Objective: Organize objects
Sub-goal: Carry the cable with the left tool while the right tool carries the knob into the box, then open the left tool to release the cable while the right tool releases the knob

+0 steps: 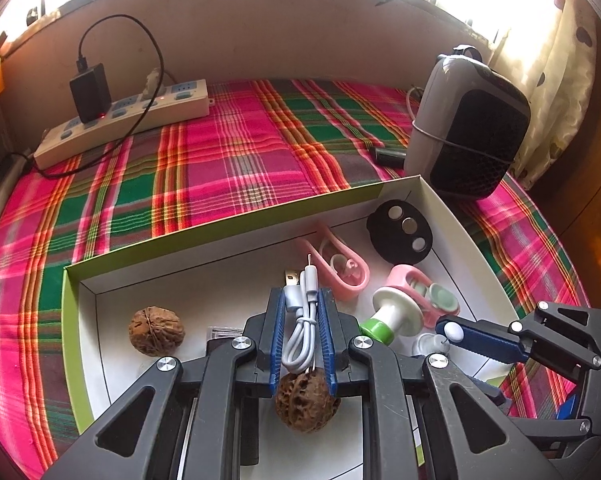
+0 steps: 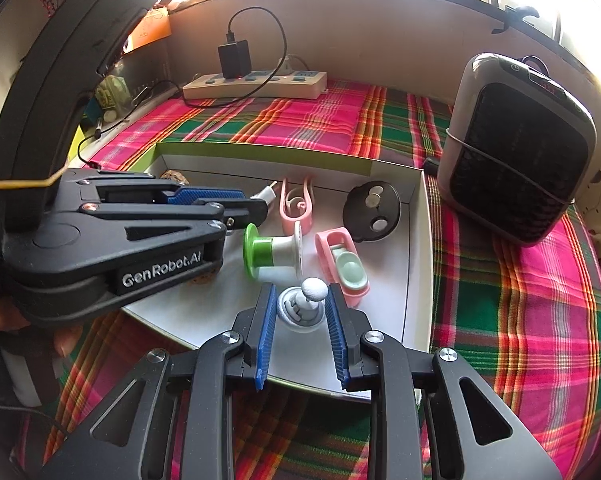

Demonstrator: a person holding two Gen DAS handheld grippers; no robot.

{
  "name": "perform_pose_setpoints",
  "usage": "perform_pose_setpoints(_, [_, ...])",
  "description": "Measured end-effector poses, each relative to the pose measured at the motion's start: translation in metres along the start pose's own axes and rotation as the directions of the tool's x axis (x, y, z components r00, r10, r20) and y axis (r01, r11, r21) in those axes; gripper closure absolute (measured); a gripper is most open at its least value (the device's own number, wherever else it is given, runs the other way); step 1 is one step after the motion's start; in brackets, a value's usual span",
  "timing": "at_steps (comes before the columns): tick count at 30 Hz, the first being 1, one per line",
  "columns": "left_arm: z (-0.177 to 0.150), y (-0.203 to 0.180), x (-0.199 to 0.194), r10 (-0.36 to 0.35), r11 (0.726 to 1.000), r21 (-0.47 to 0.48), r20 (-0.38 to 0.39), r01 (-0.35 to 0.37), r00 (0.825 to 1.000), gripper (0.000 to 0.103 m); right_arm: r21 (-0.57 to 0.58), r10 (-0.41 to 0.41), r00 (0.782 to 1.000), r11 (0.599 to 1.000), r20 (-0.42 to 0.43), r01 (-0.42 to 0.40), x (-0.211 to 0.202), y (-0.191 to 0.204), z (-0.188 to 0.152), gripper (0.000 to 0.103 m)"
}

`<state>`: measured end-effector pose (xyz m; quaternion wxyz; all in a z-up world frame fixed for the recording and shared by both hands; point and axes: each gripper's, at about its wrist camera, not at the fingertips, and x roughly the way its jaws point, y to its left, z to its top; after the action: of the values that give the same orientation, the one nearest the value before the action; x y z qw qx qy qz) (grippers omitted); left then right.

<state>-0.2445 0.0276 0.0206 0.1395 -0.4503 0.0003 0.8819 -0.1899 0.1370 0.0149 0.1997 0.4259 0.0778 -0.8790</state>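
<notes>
We start at the left of the white box (image 1: pixel 76 292), which lies on the plaid cloth (image 1: pixel 228 152); behind it, by the wall, is the power strip (image 1: pixel 124 124) with a black charger (image 1: pixel 89 92) plugged in. Inside the box, on the left side, one walnut (image 1: pixel 156 330) rests alone. Next to it our left gripper (image 1: pixel 303 332) is clenched on the folded white cable (image 1: pixel 300 320), whose plugs stick out beyond the blue pads, and a second walnut (image 1: pixel 307 404) lies just under the jaws. We judge that the step in hand is to lay the cable down in the box, so we should lower it over a free part of the floor between the walnuts and the pink clip (image 1: pixel 340 268), and open only when the loops touch the floor, so the cable does not spring apart or roll the walnut. Further right are the green and white spool (image 1: pixel 388 316), the pink case (image 1: pixel 424 292) and the black disc (image 1: pixel 400 232). Our right gripper (image 2: pixel 300 312) is grasping a small white knob piece (image 2: pixel 306 300) near the front edge of the box; it should stay quiet there, so the two tools do not meet. At the far right, outside the box, stands the grey heater (image 1: pixel 468 128)
</notes>
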Motion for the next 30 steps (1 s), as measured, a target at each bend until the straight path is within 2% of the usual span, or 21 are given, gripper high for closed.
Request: perform_pose_setpoints(30, [-0.0006,0.0007,0.0029,0.002,1.000,0.002,-0.011,-0.002,1.000,0.088,0.005,-0.011,1.000,1.000,-0.019,0.012,0.0056,-0.0005,0.0014,0.077])
